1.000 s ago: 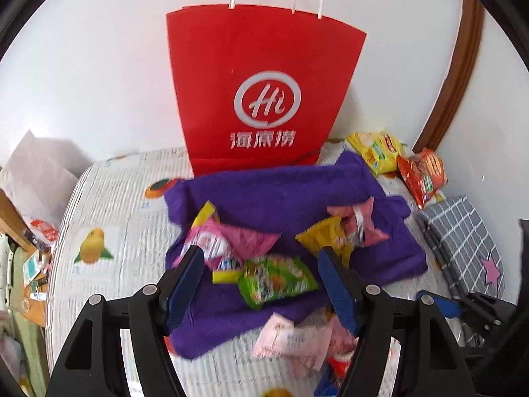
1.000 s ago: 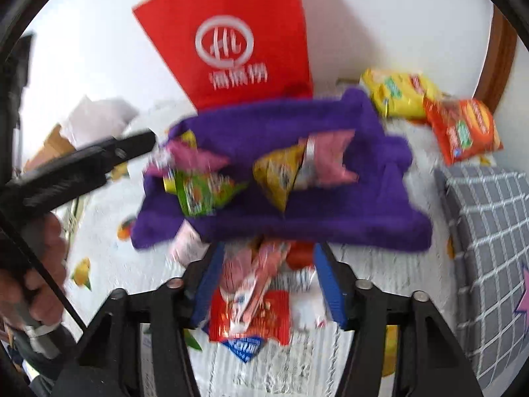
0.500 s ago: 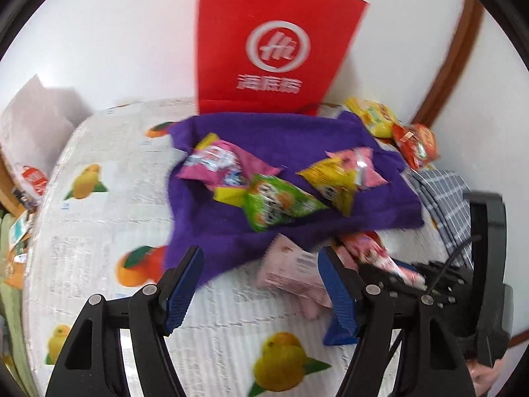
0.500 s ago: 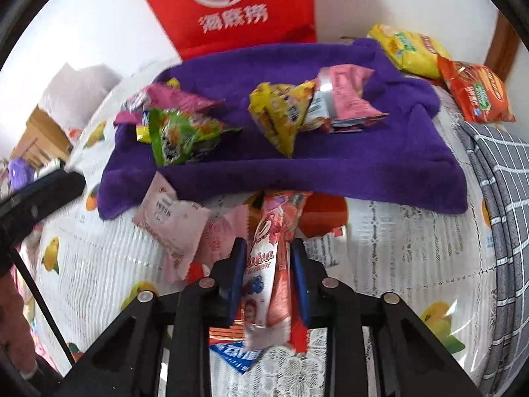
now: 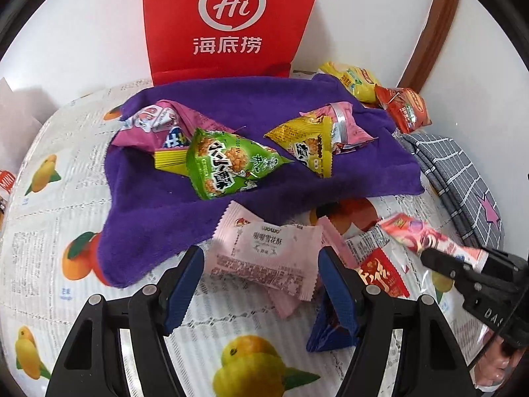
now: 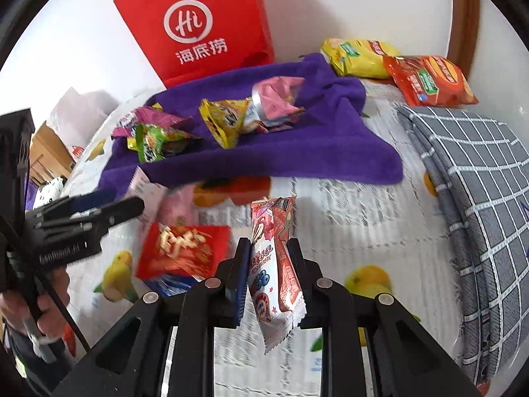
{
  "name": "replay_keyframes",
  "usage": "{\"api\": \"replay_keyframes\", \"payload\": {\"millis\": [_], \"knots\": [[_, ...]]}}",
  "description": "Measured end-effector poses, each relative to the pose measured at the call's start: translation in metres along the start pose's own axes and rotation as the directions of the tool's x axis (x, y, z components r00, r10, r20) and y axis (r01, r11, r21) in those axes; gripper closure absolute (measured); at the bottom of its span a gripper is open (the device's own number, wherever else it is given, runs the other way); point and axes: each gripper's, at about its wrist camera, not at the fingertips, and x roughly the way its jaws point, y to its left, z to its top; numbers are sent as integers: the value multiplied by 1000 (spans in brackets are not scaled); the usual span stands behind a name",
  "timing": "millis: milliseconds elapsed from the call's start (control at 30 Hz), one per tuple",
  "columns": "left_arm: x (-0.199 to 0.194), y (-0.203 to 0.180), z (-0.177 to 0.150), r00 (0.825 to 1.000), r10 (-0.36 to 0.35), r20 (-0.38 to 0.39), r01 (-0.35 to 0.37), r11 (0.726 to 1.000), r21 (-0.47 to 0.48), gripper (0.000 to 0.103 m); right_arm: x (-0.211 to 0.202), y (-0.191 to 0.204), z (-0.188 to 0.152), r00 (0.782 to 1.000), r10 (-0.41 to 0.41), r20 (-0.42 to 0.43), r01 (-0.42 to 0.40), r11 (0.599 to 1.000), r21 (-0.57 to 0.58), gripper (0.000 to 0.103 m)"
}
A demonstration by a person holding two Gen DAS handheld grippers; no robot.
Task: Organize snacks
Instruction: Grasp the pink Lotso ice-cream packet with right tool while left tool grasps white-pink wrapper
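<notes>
My right gripper (image 6: 269, 249) is shut on a long red and white snack packet (image 6: 274, 264), lifted off the fruit-print tablecloth (image 6: 347, 231); the same packet (image 5: 426, 238) shows in the left wrist view. My left gripper (image 5: 259, 266) stands open just above a pale pink snack packet (image 5: 267, 251), its pads either side of it without touching. A red packet (image 6: 185, 251) and a blue one (image 5: 327, 334) lie close by. On the purple towel (image 5: 231, 106) rest a green packet (image 5: 224, 165), a yellow one (image 5: 307, 145) and pink ones (image 5: 155, 122).
A red paper bag (image 5: 231, 23) stands against the wall behind the towel. Yellow (image 6: 357, 56) and orange (image 6: 429, 79) chip bags lie at the back right. A grey checked cushion (image 6: 472, 178) fills the right side. A hand (image 6: 46, 311) grips the left tool.
My right gripper closed on the long packet and lifted it toward the right. My left gripper came down and forward from the towel to the pale pink packet, staying open.
</notes>
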Motion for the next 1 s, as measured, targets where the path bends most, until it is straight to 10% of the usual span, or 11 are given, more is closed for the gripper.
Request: {"api": "replay_keyframes", "payload": {"millis": [467, 1000], "knots": [[22, 0, -8, 998, -45, -33, 44, 999, -24, 34, 25, 0, -10, 1000, -2, -19, 1, 1000, -17, 77], [-29, 13, -19, 999, -42, 21, 43, 999, -33, 77, -31, 6, -10, 998, 17, 61, -17, 1000, -12, 78]]}}
